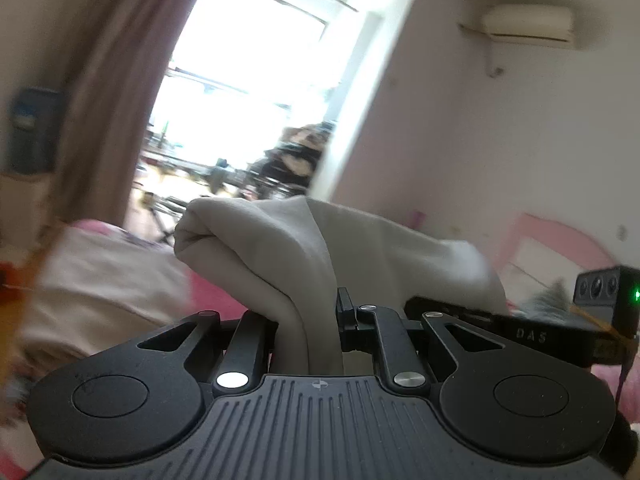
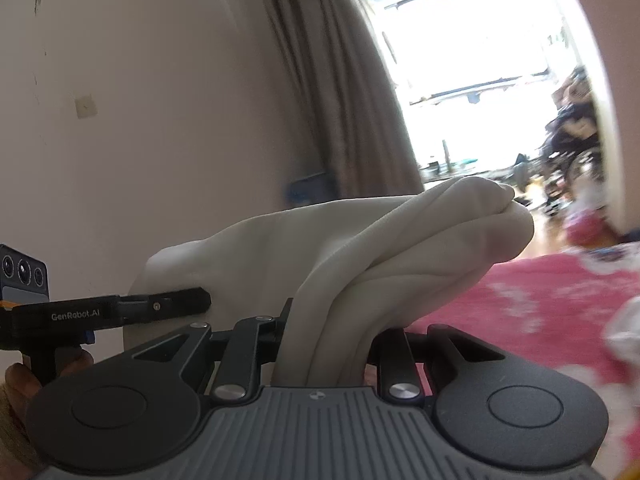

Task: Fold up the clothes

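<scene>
An off-white garment point(image 1: 280, 248) hangs bunched in the air between both grippers, above a bed. In the left wrist view my left gripper point(image 1: 316, 320) is shut on a gathered fold of it, and the cloth hides the fingertips. My right gripper point(image 1: 416, 306) reaches in from the right edge and grips the same garment's far side. In the right wrist view my right gripper point(image 2: 328, 332) is shut on a thick bundle of the garment point(image 2: 400, 240). There my left gripper point(image 2: 202, 298) comes in from the left and pinches the cloth's edge. A hand point(image 2: 20, 384) holds its handle.
A pink-red bedspread point(image 2: 520, 300) lies below, with a pale crumpled cloth point(image 1: 100, 280) on it at left. A pink headboard point(image 1: 560, 240) stands at right. A brown curtain point(image 1: 112, 80) hangs beside a bright doorway point(image 1: 260, 80). An air conditioner point(image 1: 528, 24) is mounted high on the wall.
</scene>
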